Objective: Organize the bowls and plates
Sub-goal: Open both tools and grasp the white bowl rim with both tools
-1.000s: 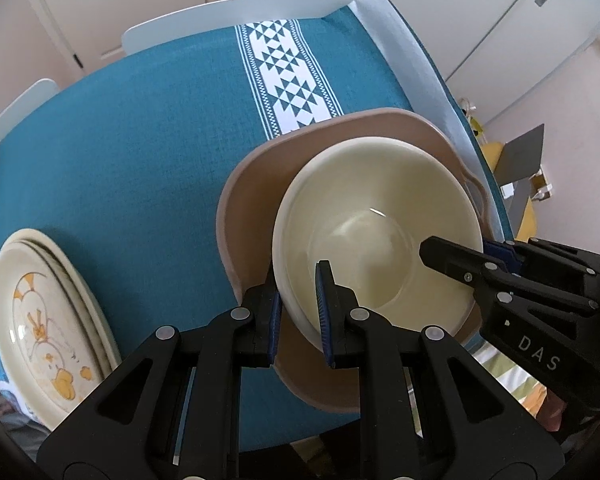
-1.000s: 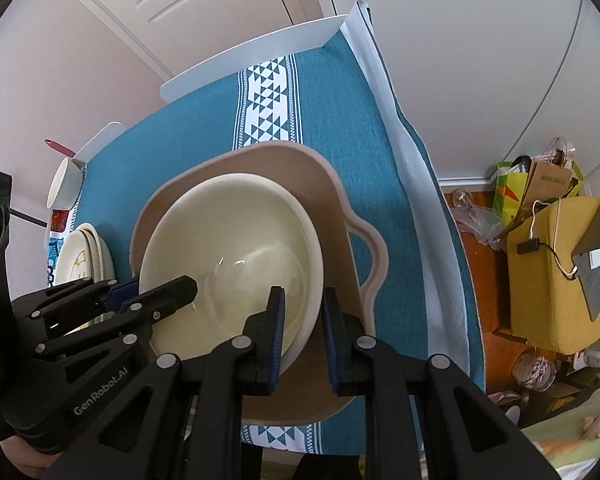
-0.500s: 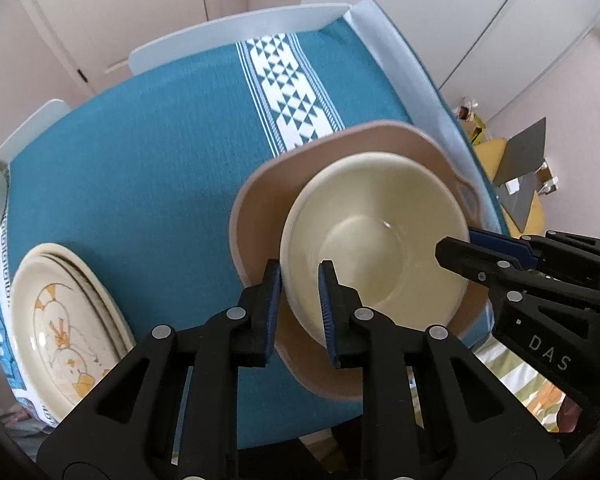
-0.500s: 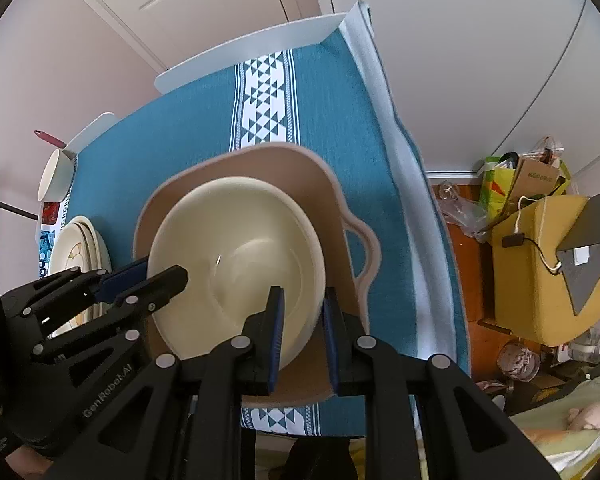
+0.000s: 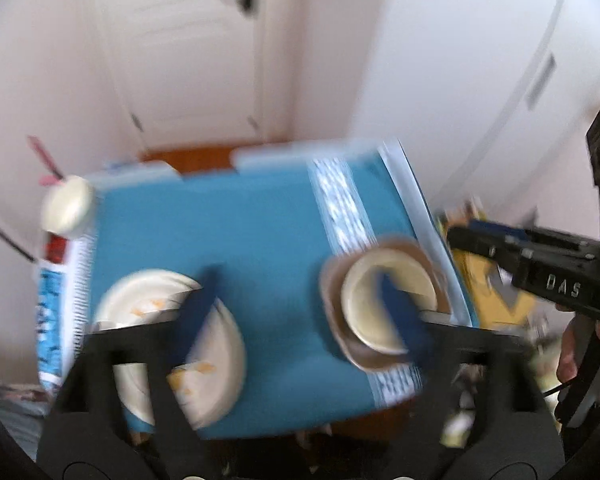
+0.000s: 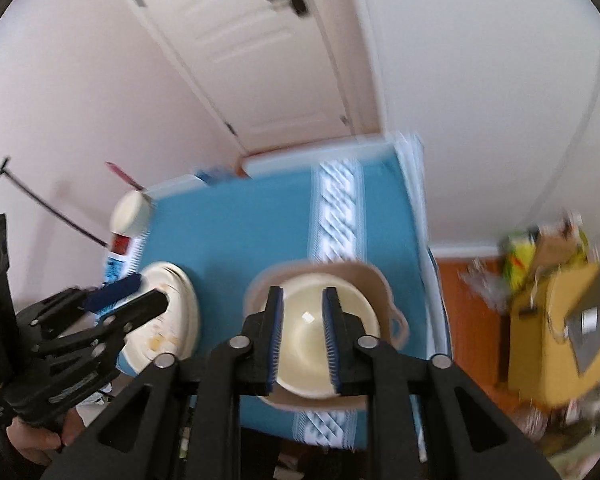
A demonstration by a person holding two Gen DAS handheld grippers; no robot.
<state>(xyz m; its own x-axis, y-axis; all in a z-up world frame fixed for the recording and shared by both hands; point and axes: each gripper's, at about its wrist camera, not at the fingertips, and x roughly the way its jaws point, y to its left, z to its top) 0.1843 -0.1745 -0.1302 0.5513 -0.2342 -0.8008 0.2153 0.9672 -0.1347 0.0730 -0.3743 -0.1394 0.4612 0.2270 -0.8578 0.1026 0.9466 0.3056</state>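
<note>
A cream bowl (image 6: 306, 300) (image 5: 384, 280) sits nested in a tan handled dish (image 6: 364, 274) (image 5: 332, 308) near the right front corner of the teal-clothed table (image 5: 240, 240). A stack of cream plates (image 6: 180, 308) (image 5: 140, 292) with orange pictures lies at the front left. My right gripper (image 6: 303, 332) hovers well above the bowl, its jaws opening with nothing between the blue pads. My left gripper (image 5: 296, 312) is blurred, high over the table between plates and bowl, its jaws opening wide and empty. Each gripper shows in the other's view: left gripper (image 6: 148, 289), right gripper (image 5: 500, 240).
A small cream cup (image 5: 66, 208) with a red-handled utensil stands at the back left corner, beside a blue and white packet (image 5: 56, 320) along the left edge. A white door is behind the table. A yellow seat (image 6: 552, 340) and clutter fill the floor on the right.
Both grippers have let go of the bowl's rim, opened and risen well above the table. The bowl stays in the tan dish. Far more of the room is in sight.
</note>
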